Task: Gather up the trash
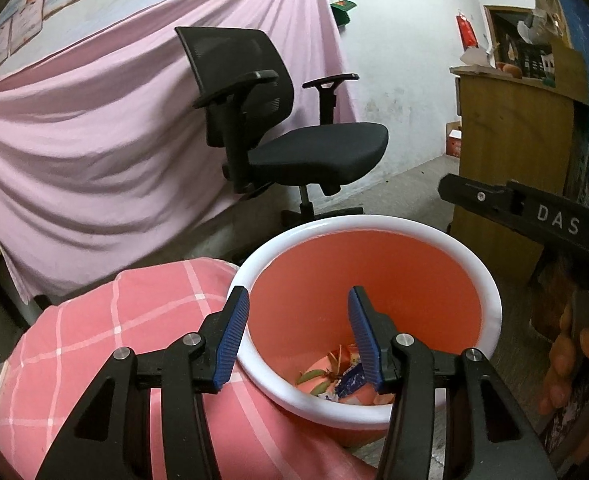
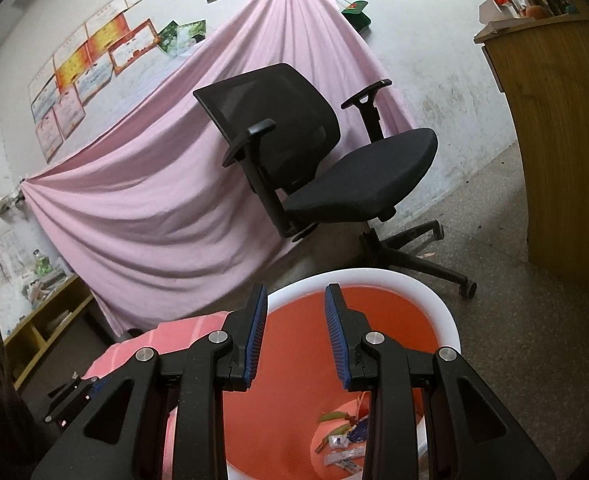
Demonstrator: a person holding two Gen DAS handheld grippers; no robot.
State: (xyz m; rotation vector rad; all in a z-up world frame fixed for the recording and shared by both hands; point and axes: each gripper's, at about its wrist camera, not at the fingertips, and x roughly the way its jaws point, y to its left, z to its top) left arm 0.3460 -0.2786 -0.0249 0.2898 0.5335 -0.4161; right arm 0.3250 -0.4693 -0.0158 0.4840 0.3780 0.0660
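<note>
Left wrist view: we list one speckled concrete floor (image 1: 406, 188), one pink sheet (image 1: 94, 128) draped over the white wall, one black office chair (image 1: 294, 136), one wooden cabinet (image 1: 510, 152) and one pink checked cushion (image 1: 106, 344) touching the bin's near-left rim. One orange wastebasket with white rim (image 1: 490, 280) holds the trash (image 1: 342, 380), several wrappers and green scraps, at its bottom. Our left gripper (image 1: 298, 336) and right gripper (image 2: 294, 336) both hover over the bin's mouth, jaws apart and empty; open floor lies right of the chair.
</note>
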